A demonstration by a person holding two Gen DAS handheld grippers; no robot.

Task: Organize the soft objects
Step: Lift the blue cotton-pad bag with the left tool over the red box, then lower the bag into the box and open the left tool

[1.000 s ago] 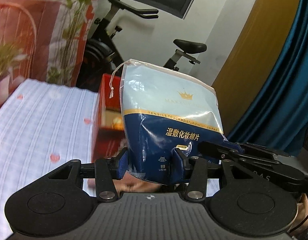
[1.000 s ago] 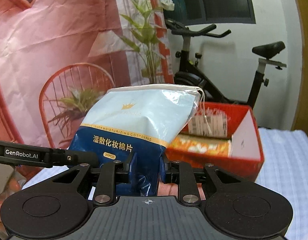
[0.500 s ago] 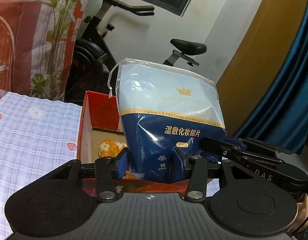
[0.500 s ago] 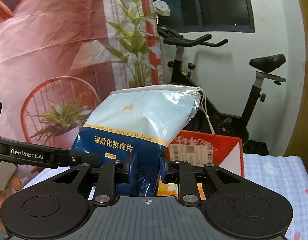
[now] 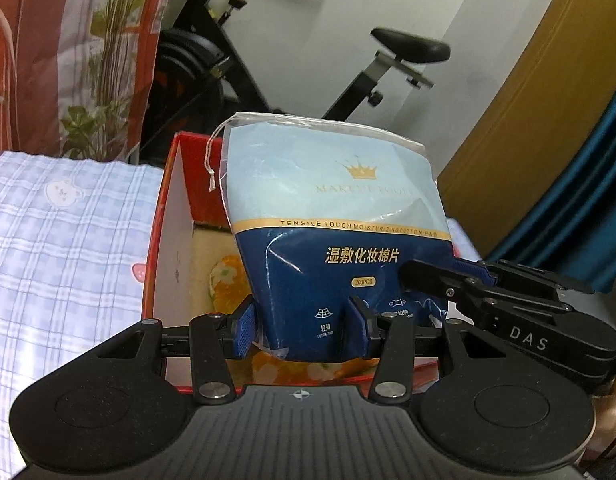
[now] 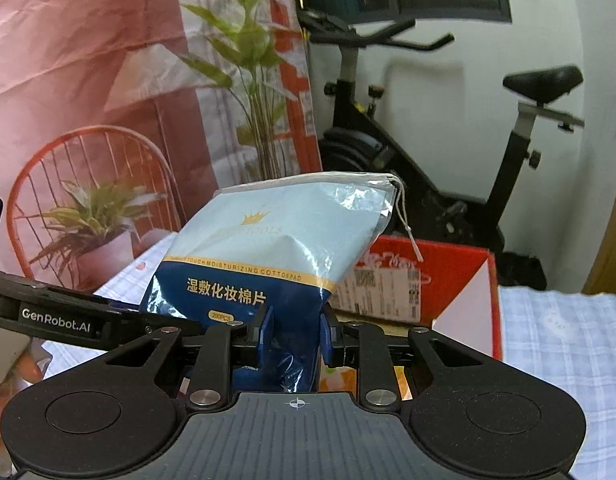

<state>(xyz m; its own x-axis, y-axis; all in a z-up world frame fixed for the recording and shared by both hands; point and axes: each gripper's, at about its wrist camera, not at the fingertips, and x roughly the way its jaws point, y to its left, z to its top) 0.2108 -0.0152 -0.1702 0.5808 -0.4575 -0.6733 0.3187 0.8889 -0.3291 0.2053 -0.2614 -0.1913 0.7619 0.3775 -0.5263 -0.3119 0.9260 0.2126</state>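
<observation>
A blue and pale-blue drawstring bag of cotton pads point(image 5: 332, 216) is held upright by both grippers over an open red box point(image 5: 169, 216). My left gripper point(image 5: 303, 324) is shut on the bag's bottom edge. My right gripper point(image 6: 295, 334) is shut on the same bag point(image 6: 279, 240) from the other side; it also shows in the left wrist view point(image 5: 508, 300). The red box point(image 6: 464, 276) holds an orange floral soft item point(image 5: 227, 284). The bag's lower part hangs above the box's inside.
The box stands on a blue-and-white checked cloth point(image 5: 63, 240). An exercise bike point(image 6: 428, 152) stands behind the box by the white wall. A pink printed backdrop point(image 6: 87, 80) hangs on the left. A blue curtain point(image 5: 588, 184) hangs on the right.
Both grippers have carried the bag toward the red box and lower; the bag now hangs over the box's open inside, and more of the box's interior shows.
</observation>
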